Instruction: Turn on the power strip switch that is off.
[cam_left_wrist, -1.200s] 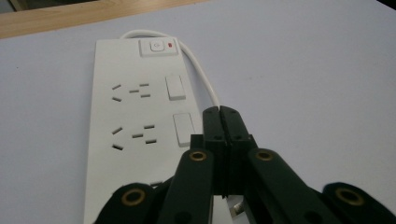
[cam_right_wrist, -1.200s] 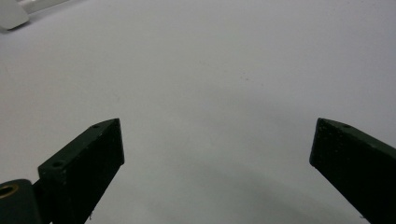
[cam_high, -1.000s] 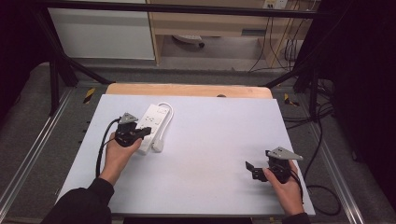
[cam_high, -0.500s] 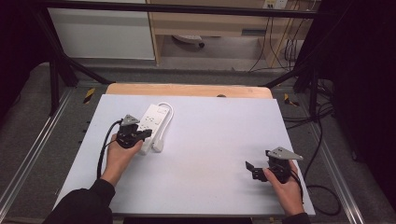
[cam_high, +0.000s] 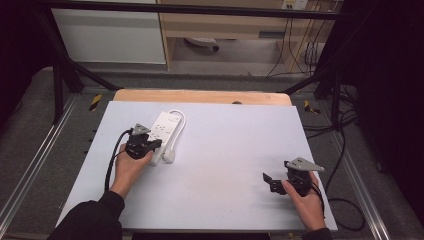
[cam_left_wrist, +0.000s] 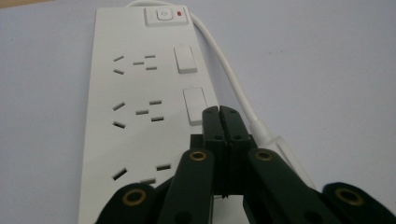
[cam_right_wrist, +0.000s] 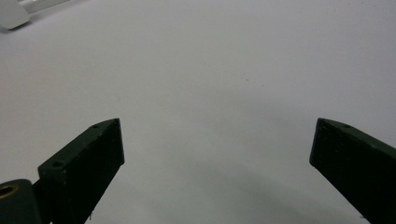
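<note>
Power strip: white plastic, long rectangular body, smooth matte face, lying flat on the left half of the table, angled toward the far edge. Face carries rows of dark slotted sockets, raised rectangular rocker switches along one side, and a square master button with a small red indicator at the far end. White round cable leaves the far end, loops back alongside the body and ends in a white plug just beside the strip.

Table: pale grey-white sheet, flat and uniform, with a strip of light wood showing at the far edge.

Left gripper: black, jointed links with brass-coloured pivots; jaws pressed together with nothing between them, tips over the strip's near end beside a rocker switch. Contact with the strip cannot be told.

Right gripper: black, grey three-cornered plate on top; jaws spread wide apart, holding nothing, above bare table at the near right, well apart from the strip.
</note>
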